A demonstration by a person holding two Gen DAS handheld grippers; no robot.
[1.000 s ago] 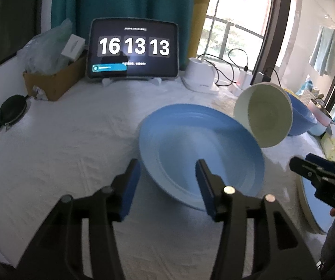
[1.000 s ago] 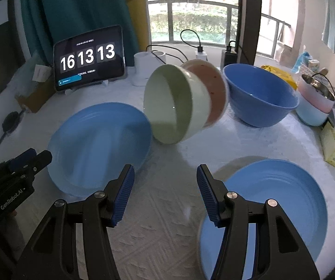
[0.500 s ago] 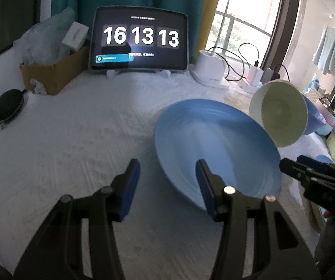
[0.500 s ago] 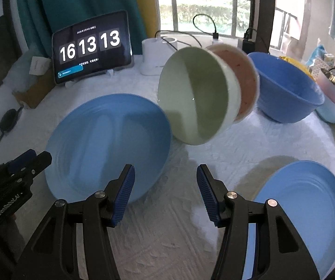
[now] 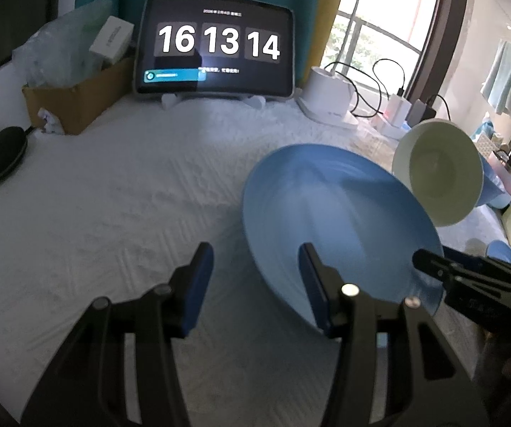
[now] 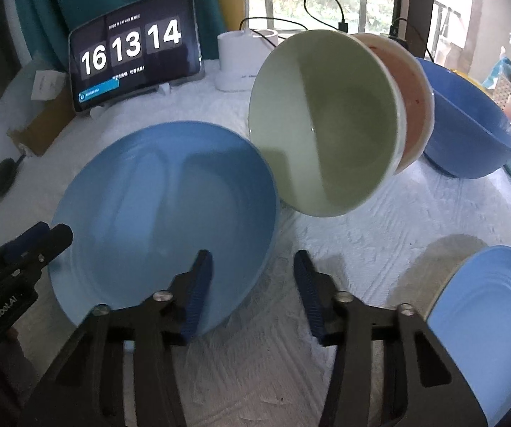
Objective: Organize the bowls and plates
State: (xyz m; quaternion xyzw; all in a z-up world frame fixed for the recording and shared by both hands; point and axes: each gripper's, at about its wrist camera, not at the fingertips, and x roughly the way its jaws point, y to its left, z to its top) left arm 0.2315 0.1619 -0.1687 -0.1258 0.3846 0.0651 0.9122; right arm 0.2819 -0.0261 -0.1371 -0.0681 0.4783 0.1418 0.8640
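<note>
A large blue plate (image 5: 337,220) lies on the white cloth, also in the right wrist view (image 6: 162,213). A pale green bowl (image 6: 326,124) leans on its side against a pink bowl (image 6: 408,96) behind it; the green bowl also shows in the left wrist view (image 5: 440,174). A second blue plate (image 6: 486,323) lies at the right. My left gripper (image 5: 251,284) is open, its right finger over the large plate's near rim. My right gripper (image 6: 251,288) is open, its left finger over that plate's near right rim. Both are empty.
A big blue mixing bowl (image 6: 469,131) sits behind the pink bowl. A tablet clock (image 5: 216,46), a cardboard box (image 5: 73,103), a white charger base (image 5: 330,96) with cables, and a black pouch (image 5: 2,153) stand along the back and left.
Both grippers have moved closer to the large blue plate, which fills more of each view. The left view has shifted left. Both stay open.
</note>
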